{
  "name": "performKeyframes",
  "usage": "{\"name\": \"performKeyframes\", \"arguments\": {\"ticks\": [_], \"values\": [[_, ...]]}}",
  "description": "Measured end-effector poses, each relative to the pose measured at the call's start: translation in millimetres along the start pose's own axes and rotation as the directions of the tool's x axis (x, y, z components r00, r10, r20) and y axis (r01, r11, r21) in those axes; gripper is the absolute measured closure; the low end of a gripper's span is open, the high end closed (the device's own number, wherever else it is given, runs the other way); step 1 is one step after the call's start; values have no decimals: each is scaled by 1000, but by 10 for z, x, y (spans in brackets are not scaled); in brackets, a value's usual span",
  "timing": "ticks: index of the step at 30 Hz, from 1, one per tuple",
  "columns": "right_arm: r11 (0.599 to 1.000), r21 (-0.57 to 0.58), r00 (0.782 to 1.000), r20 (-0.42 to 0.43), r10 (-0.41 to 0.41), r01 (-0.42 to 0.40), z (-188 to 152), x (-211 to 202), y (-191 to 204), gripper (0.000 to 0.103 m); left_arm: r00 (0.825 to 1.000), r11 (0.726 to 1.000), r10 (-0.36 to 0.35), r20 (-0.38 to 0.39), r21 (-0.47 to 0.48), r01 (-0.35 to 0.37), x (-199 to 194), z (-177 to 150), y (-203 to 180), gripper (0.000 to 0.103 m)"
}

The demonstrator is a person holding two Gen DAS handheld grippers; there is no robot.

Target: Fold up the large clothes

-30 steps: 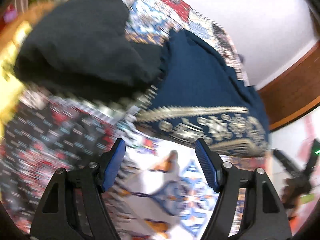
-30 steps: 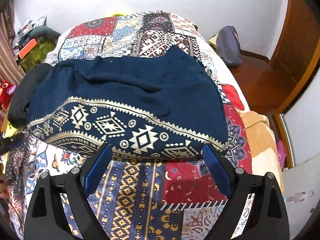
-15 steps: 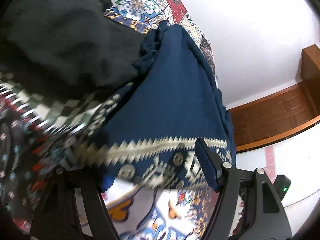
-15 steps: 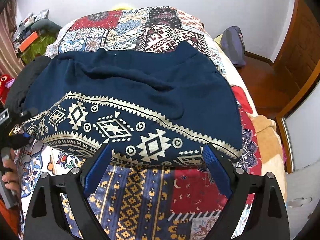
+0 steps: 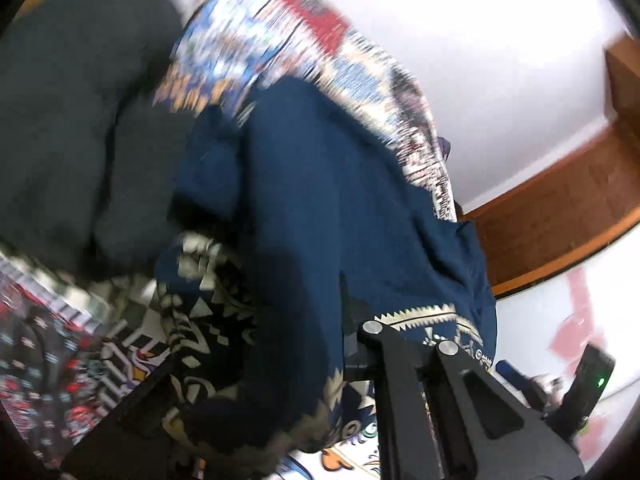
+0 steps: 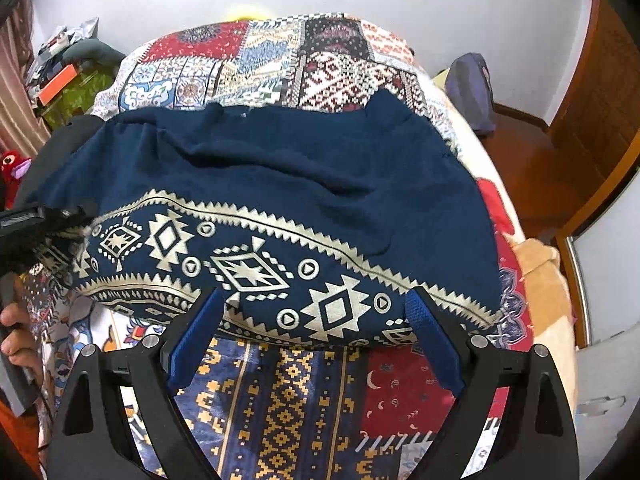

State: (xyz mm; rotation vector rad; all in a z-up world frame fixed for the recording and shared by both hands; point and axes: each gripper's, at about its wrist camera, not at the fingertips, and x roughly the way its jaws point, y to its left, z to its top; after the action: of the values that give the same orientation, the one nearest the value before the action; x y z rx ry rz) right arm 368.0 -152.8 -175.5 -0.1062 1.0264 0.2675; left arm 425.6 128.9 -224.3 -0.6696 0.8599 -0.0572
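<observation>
A navy garment [image 6: 280, 184] with a cream geometric hem band lies spread across the patchwork bedspread [image 6: 280, 400]. My left gripper [image 5: 316, 320] is at the hem's left corner, jaws closing, with navy cloth [image 5: 340, 208] bunched between and over its fingers; the left finger is hidden under the fabric. From the right wrist view, the left gripper [image 6: 76, 216] pinches that corner. My right gripper [image 6: 316, 312] stands open at the near hem, its blue pads on either side of the hem's edge and not pressing on it.
A black garment [image 5: 72, 120] lies heaped left of the navy one. A person's hand [image 6: 16, 332] shows at the left edge. A beige blanket [image 6: 548, 280] hangs off the bed's right side. A grey bag [image 6: 472, 92] and a wooden door [image 6: 600, 100] are beyond.
My left gripper has moved in onto the hem's left corner and its jaws have come together over the cloth. The right gripper has stayed open at the near hem.
</observation>
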Motion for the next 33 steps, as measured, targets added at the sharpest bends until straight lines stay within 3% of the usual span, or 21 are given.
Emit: {"name": "performKeyframes", "arguments": {"ticks": [6,10,15,17,21,24,27,29,33], "values": [[999,18,997,63,48,-50,199,-278,138,13,988,985,31,154,162,-56,-607,108,-519,96],[996,-14,991,91,94,-93,354,-333,434,13,976,983,31,218,168,-68,-968,158,-523,96],[981,-78,983,35,180,-177,376,-74,953,13,942,954,107,318,235,-188,-1335,123,-546,96],[973,-93,977,-11,212,-212,297,127,1171,13,927,930,145,346,271,-247,-1385,111,-547,96],[967,-71,965,-115,236,-245,114,523,1400,13,918,885,245,313,315,-343,-1225,48,-466,96],[964,-84,960,-150,238,-252,60,646,1406,10,915,874,294,276,311,-374,-1017,-18,-332,96],[952,-119,949,-181,260,-283,91,547,1337,12,887,830,336,317,346,-438,-947,-103,-378,96],[952,-124,952,-164,259,-280,86,427,1210,12,881,810,343,326,372,-453,-949,-151,-461,96],[976,-103,980,-74,184,-191,2,148,766,12,877,790,347,331,401,-464,-899,-151,-594,96]]}}
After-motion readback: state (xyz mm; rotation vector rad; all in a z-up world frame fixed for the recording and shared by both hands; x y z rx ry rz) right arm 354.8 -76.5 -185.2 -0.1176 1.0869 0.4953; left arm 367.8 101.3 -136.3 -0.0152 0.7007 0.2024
